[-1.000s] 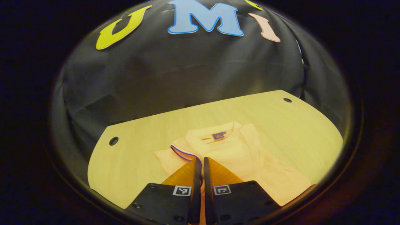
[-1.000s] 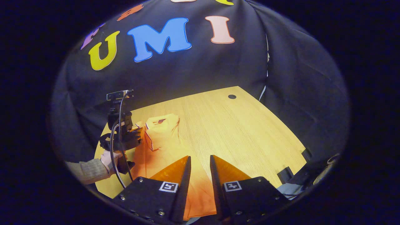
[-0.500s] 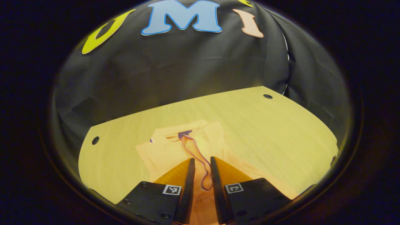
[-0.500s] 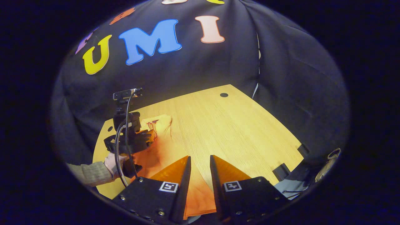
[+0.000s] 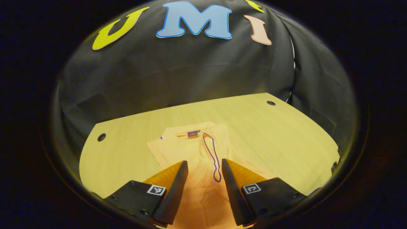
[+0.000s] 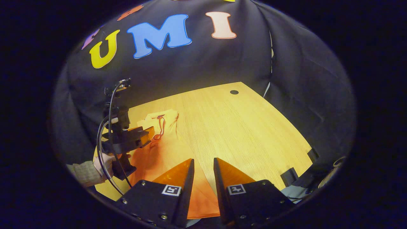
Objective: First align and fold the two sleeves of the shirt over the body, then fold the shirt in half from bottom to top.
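Note:
A pale orange shirt (image 5: 190, 149) lies flat on the wooden table (image 5: 286, 133), collar at the far end. One sleeve is folded over the body, and its purple-trimmed cuff (image 5: 212, 152) lies along the middle. My left gripper (image 5: 204, 163) hovers open just above the shirt's body, nothing between its fingers. In the right gripper view that same gripper (image 6: 148, 132) hangs over the shirt (image 6: 165, 149), held by a hand (image 6: 105, 160). My right gripper (image 6: 203, 160) stands a little open over the near right part of the shirt, with cloth showing below the gap.
The table (image 6: 238, 127) stretches bare to the right of the shirt, with round holes (image 5: 101, 137) (image 5: 271, 103) near its far corners. Black blocks (image 6: 289, 175) sit at the table's near right edge. A cable (image 6: 106, 149) hangs from the left gripper.
My left gripper went from shut on the sleeve cuff to open, and the sleeve now lies on the shirt's body. It has drawn back a little. The right gripper has barely moved.

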